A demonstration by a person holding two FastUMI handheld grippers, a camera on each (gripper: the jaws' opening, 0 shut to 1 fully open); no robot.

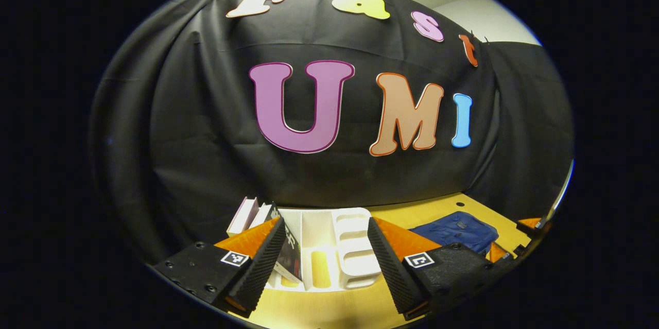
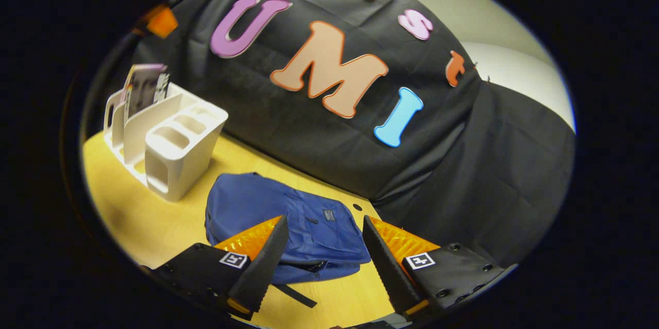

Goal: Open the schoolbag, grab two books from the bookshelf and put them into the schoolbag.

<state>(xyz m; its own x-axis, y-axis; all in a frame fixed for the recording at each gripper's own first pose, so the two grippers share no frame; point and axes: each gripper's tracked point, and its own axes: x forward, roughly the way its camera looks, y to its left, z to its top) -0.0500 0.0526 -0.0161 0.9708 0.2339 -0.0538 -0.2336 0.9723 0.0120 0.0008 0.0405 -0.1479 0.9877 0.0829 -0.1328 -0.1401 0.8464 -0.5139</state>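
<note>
In the left gripper view, the left gripper (image 1: 326, 257) is hanging wide open at the bottom of the frame, holding nothing, with the white bookshelf (image 1: 329, 246) sitting between its fingers and books (image 1: 252, 214) leaning at lower centre-left. In the right gripper view, the right gripper (image 2: 323, 254) is also gaping wide and empty over the blue schoolbag (image 2: 288, 226), which is lying flat on the yellow table (image 2: 149, 221) at lower centre.

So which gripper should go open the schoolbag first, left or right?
Right, probably. The right gripper is open and faces the blue schoolbag lying flat just ahead of its fingers. The left gripper, also open, faces the white bookshelf instead.
</note>
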